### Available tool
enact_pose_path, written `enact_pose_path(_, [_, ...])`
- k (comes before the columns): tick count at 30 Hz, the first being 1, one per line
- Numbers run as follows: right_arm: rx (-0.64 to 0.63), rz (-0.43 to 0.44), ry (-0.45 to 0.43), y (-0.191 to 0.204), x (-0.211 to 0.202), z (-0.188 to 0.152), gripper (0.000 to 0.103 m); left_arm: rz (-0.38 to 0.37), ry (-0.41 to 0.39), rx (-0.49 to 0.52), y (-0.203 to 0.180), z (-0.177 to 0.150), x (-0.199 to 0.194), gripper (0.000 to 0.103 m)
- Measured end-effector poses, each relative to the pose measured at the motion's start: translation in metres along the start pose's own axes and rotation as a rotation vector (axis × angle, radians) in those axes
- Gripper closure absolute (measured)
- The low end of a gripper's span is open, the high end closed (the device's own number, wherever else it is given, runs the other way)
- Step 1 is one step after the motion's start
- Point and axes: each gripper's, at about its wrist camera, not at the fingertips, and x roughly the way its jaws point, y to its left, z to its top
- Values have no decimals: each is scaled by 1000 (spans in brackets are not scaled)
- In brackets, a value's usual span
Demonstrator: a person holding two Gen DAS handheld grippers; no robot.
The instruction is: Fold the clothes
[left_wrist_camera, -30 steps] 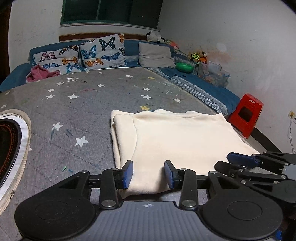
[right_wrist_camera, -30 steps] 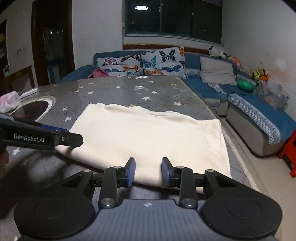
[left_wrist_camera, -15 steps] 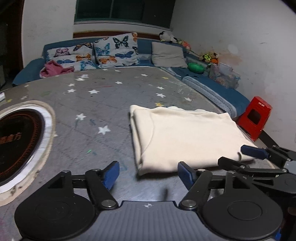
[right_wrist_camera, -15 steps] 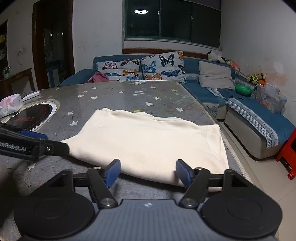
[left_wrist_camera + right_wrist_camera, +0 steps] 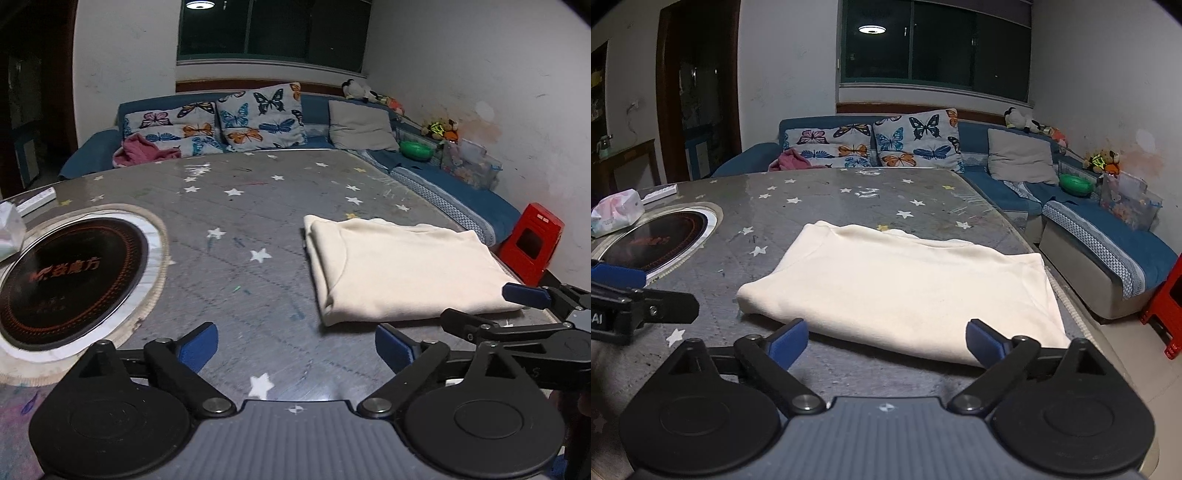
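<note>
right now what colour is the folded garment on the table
Cream, plain with no print; the garment shows best in the right wrist view.

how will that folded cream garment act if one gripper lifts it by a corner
Probably floppy: the folded cream garment is soft layered cloth lying flat on the star-print table, so a one-corner lift would likely let the layers sag and unfold. It looks light. Pushed, it may bunch at its rounded edge rather than slide whole.
</note>
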Motion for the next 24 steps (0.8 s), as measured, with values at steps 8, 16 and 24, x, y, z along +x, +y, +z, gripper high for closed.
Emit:
enact_pose_path(8, [29,2,-7,6,-6,-3,0,35,-4,-23,7,-7,-9,0])
enact_pose_path(16, [57,-8,6,6,-7,-8,0,57,22,-51,13,-13,-12,0])
enact_pose_path(24, [61,-3,16,11,-6,-9,0,111,22,-51,17,-15,-15,0])
